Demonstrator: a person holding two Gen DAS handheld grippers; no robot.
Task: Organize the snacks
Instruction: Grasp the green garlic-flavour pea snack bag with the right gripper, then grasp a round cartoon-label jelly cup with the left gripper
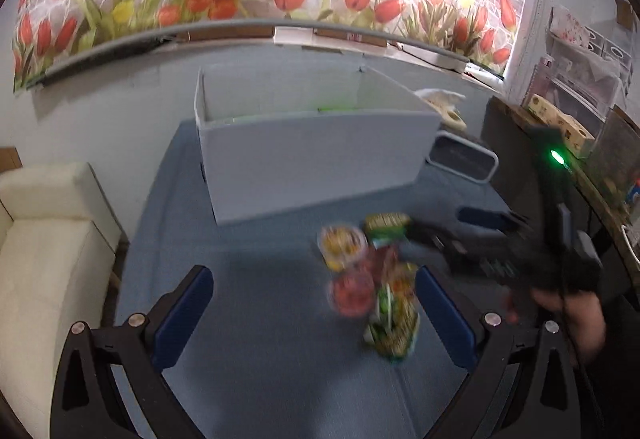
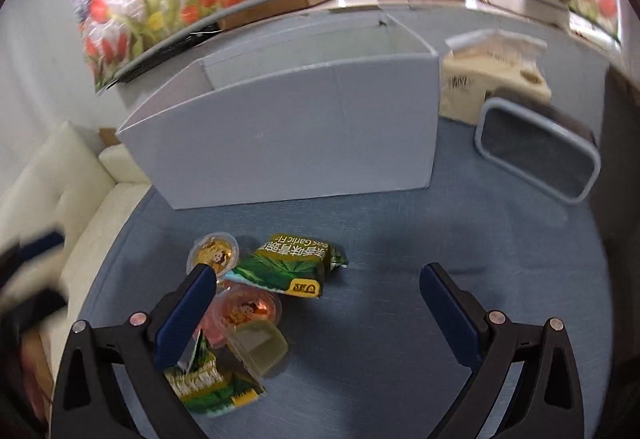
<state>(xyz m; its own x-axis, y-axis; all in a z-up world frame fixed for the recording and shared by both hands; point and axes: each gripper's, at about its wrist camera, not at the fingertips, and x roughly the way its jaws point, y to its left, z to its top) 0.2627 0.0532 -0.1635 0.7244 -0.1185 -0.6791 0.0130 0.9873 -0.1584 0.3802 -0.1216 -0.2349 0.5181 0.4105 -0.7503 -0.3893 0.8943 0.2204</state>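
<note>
Several snacks lie in a loose pile on the blue table cloth (image 2: 380, 319): a yellow jelly cup (image 2: 214, 249), a green garlic-pea packet (image 2: 288, 265), a red jelly cup (image 2: 248, 309), a tipped pale cup (image 2: 260, 351) and a second green packet (image 2: 208, 387). Behind them stands an open white box (image 2: 296, 135). My right gripper (image 2: 318, 313) is open, its left finger over the pile. My left gripper (image 1: 314, 313) is open too, with the blurred red cup (image 1: 352, 293) and a green packet (image 1: 394, 331) near its right finger. In the left wrist view the right gripper (image 1: 438, 222) reaches in beside the upper green packet (image 1: 386, 225).
A grey-rimmed dark tray (image 2: 536, 151) lies right of the box, with a beige carton (image 2: 492, 75) behind it. A cream sofa (image 1: 44, 247) sits left of the table. Cluttered shelves (image 1: 580, 111) stand at the right. A tulip mural covers the back wall.
</note>
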